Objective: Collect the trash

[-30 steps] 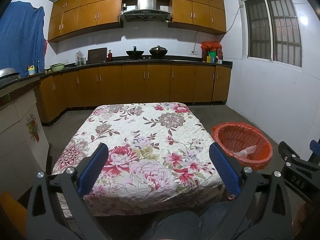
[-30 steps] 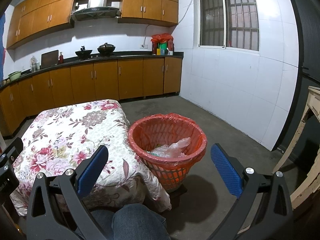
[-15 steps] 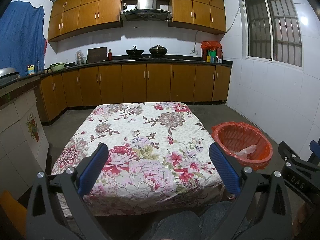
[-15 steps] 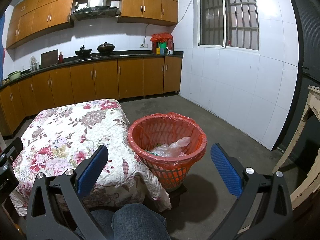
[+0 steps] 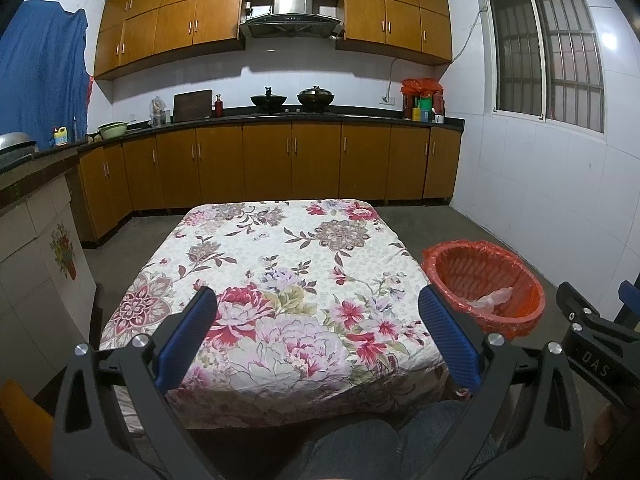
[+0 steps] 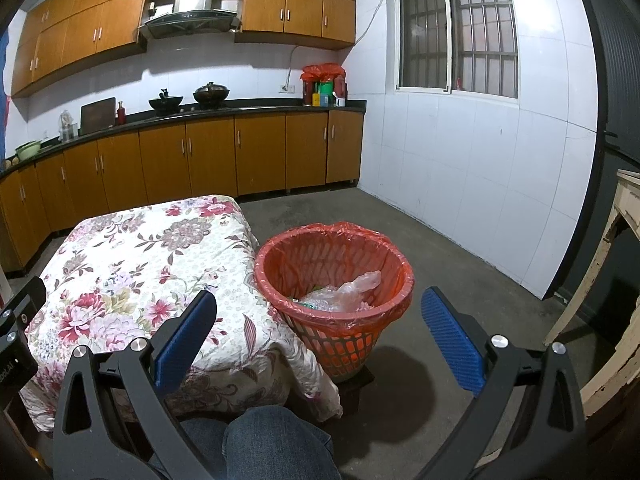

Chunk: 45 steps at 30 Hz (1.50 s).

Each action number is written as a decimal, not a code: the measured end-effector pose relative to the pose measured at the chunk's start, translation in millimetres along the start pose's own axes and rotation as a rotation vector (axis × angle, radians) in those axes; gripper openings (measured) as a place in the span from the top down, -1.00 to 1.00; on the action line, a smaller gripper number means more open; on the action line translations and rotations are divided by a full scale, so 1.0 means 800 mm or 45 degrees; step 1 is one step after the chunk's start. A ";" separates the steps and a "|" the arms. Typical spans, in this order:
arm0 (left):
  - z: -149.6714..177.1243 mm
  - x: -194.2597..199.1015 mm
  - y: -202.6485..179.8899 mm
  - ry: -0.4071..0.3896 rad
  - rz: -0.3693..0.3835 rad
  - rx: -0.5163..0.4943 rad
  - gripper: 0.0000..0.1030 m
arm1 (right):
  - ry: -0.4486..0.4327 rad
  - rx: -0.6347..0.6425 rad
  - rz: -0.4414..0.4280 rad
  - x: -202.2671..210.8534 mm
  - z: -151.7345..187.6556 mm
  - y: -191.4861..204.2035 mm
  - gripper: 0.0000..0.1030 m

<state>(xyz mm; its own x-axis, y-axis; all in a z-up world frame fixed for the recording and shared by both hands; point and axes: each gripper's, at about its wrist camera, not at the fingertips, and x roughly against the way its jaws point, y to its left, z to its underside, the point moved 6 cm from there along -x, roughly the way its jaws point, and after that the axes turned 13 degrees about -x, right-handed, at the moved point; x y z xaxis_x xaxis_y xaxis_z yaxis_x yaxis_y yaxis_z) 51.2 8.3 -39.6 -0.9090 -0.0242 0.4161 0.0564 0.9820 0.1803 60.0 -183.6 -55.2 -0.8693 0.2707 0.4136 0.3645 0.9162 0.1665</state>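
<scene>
An orange basket lined with a red bag [image 6: 334, 276] stands on the floor by the right side of the table; it also shows in the left wrist view [image 5: 484, 284]. Clear plastic trash [image 6: 344, 292] lies inside it. The floral tablecloth table [image 5: 280, 280] [image 6: 128, 256] carries no loose trash that I can see. My left gripper [image 5: 316, 320] is open and empty over the table's near edge. My right gripper [image 6: 316, 320] is open and empty, held in front of the basket.
Wooden cabinets and a dark counter [image 5: 280, 120] with pots run along the back wall. White tiled wall [image 6: 480, 180] stands to the right. A worn wooden frame [image 6: 616, 280] is at the far right. My knee in jeans [image 6: 276, 440] is below.
</scene>
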 end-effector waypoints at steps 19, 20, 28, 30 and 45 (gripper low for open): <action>0.002 -0.002 -0.002 0.004 0.003 -0.001 -0.92 | 0.002 0.000 0.000 0.000 -0.002 -0.001 -0.97; 0.002 -0.002 -0.002 0.004 0.003 -0.001 -0.92 | 0.002 0.000 0.000 0.000 -0.001 0.000 -0.97; 0.002 -0.002 -0.002 0.005 0.003 -0.001 -0.92 | 0.003 0.000 0.000 -0.001 -0.002 -0.001 -0.97; 0.002 -0.001 -0.002 0.005 0.003 -0.001 -0.92 | 0.005 -0.001 0.001 0.000 -0.002 -0.001 -0.97; 0.001 -0.001 -0.002 0.007 0.004 0.000 -0.92 | 0.007 -0.001 0.001 0.002 0.000 -0.001 -0.97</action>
<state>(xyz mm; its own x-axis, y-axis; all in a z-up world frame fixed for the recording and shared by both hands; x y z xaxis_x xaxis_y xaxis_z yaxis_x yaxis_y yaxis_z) 51.7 6.7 -41.1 -0.9066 -0.0219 0.4213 0.0594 0.9821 0.1790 58.7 -183.6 -54.5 -0.8671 0.2699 0.4188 0.3655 0.9158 0.1666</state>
